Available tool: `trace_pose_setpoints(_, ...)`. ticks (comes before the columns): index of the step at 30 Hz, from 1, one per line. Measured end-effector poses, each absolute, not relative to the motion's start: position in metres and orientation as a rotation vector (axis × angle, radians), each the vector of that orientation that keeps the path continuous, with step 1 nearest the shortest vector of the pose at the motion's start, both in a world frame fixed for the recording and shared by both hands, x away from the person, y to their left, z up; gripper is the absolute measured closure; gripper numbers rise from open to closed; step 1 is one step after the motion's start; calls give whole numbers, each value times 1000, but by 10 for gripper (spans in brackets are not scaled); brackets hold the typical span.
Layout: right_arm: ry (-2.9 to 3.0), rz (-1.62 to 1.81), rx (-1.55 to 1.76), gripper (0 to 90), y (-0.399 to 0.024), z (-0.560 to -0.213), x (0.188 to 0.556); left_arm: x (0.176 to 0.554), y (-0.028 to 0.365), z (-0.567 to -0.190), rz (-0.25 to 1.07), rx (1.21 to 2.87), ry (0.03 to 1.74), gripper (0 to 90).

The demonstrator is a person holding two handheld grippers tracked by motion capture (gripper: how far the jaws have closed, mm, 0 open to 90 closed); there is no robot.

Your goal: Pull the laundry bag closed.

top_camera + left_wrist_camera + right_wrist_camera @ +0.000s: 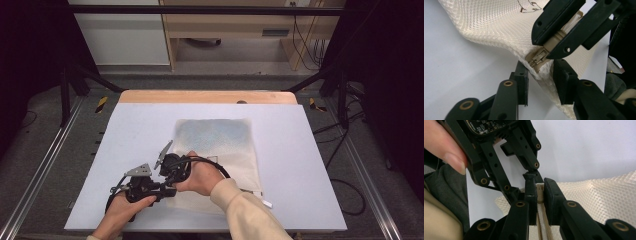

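Observation:
A cream mesh bag lies flat on the white table, with something bluish showing through its far half. At the bag's near left corner both grippers meet. My right gripper is shut on the beige zipper slider, and the zipper tape runs back between its jaws. The left gripper view looks at the same slider, pinched by the right gripper. My left gripper is open, its jaws standing either side of the bag's corner. From above, the left gripper sits just below the right gripper.
The white table top has bare room left and right of the bag. A wooden strip borders its far edge. A small white tag sticks out at the bag's near right corner. Black frame legs and cables flank the table.

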State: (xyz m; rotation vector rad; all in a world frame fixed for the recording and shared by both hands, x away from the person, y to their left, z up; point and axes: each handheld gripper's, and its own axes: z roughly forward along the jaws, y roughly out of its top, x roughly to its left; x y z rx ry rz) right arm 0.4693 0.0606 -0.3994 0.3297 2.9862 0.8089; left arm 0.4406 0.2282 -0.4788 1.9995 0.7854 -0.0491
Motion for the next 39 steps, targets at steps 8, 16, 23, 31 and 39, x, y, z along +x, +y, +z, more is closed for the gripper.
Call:
trace_pose_setpoints(8,2985,803,326,819,59,-399,469,442,226,-479,-39,2006,794,758)
trace_pose_setpoints(16,2975,816,334,818,56,-399,469,442,225,-478,-28,2013,806,803)
trace_pose_setpoints(23,2970,827,342,818,54,-401,469,441,225,-478,-13,2020,800,815)
trace_pose_setpoints(31,2950,827,321,819,50,-404,468,441,226,-477,3,2020,808,826)
trace_pose_setpoints(39,2932,839,318,820,47,-406,466,440,225,-475,18,2017,808,830)
